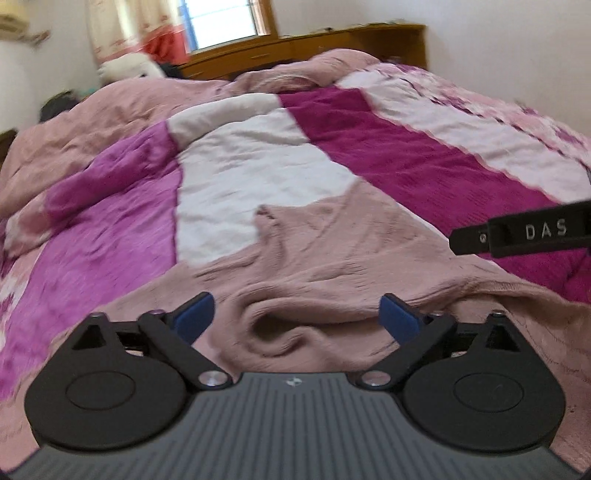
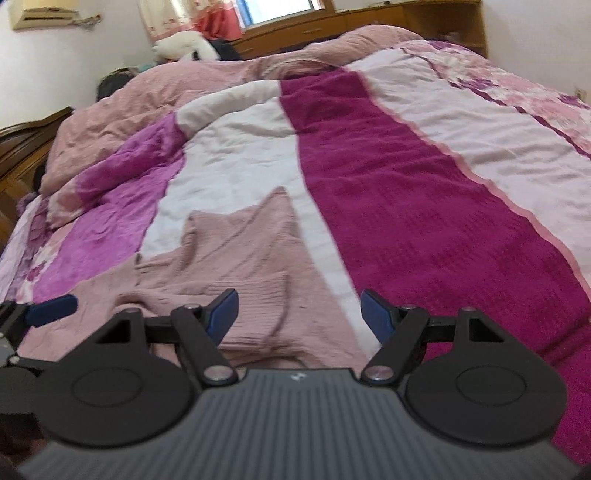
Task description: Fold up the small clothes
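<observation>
Garment (image 1: 314,258) rumpled on bedspread (image 2: 424,221), both grippers above its near edge

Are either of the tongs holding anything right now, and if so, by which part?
Nothing is held. Both the left tongs and right tongs stand open above the pink garment on the bedspread.

ahead of my left gripper (image 1: 297,312) lies the crumpled dusty-pink knitted garment (image 1: 325,258), low, so i can pass over it. my jaws stand wide apart with nothing between them. on my right side the black finger of the right gripper (image 1: 517,234) comes in near, it can block a sideways move. beyond, the flat striped magenta-and-white bed quilt (image 2: 406,206) is free. far behind, a raised heap of pink blanket (image 2: 221,79) and a brown wooden headboard (image 2: 369,22) close the way.
</observation>
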Motion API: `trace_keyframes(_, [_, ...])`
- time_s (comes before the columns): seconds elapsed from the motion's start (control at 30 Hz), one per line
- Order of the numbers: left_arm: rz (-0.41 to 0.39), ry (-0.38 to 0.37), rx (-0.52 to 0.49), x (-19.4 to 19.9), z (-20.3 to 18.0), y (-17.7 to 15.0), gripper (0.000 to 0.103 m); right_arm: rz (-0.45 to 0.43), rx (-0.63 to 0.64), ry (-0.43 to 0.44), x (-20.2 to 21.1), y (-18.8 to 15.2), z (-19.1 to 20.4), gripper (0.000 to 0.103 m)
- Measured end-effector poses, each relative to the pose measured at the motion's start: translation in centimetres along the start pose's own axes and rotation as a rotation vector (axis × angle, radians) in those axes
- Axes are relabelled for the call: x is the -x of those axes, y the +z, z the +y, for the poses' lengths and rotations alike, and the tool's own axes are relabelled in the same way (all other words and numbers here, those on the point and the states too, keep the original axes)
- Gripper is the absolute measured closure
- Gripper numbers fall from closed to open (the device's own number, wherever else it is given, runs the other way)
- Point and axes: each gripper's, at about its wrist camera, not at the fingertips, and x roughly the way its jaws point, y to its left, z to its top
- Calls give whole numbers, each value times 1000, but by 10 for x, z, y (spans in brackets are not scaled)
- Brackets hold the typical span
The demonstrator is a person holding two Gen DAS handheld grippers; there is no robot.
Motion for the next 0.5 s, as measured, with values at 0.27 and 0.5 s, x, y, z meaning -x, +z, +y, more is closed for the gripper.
trace_keyframes(0.27, [33,-74,33,-27,-8,-2,12,22,-39,-22,-10,-8,-18,28])
trace_keyframes(0.5, [70,-148,36,-40,-16,-8,12,37,-52,-21,-16,-14,-21,28])
